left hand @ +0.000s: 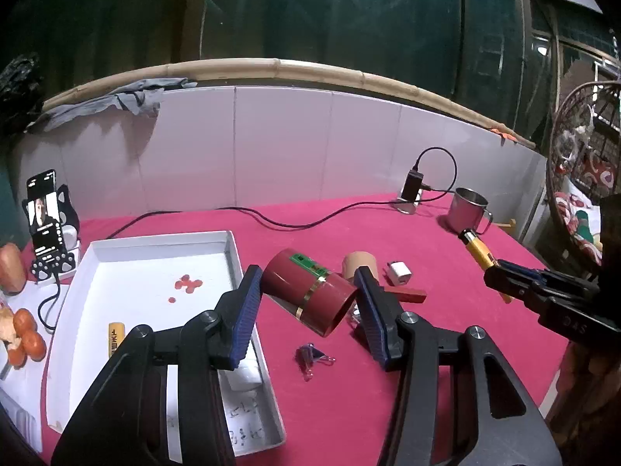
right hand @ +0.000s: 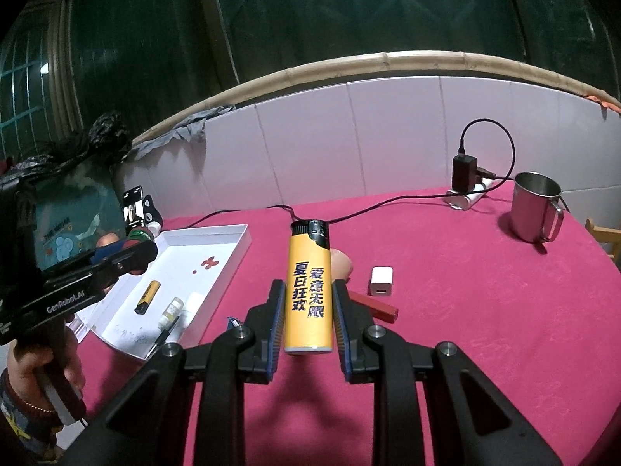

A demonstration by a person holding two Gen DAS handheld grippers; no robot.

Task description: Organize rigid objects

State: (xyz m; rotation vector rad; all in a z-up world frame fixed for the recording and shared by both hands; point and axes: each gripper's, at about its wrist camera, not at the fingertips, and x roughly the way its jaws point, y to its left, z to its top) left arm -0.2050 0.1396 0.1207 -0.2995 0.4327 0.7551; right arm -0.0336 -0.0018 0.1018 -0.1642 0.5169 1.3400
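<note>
My left gripper (left hand: 308, 285) is shut on a dark red cylindrical tin (left hand: 310, 293) with a gold band and green label, held tilted above the pink tablecloth beside the white tray (left hand: 163, 239). My right gripper (right hand: 307, 291) is shut on a yellow lighter (right hand: 309, 287) with black characters, held above the table; the lighter also shows in the left wrist view (left hand: 479, 252). The tray (right hand: 236, 248) holds another yellow lighter (right hand: 148, 296), a small bottle (right hand: 172, 312) and a pen (right hand: 165, 336).
On the cloth lie a white charger cube (right hand: 381, 280), a red flat bar (right hand: 374, 306), a tan roll (left hand: 360, 266) and binder clips (left hand: 312, 357). A steel mug (right hand: 535, 207), a plugged charger (right hand: 464, 173) with cable, and a phone on a stand (left hand: 44, 215) stand at the back.
</note>
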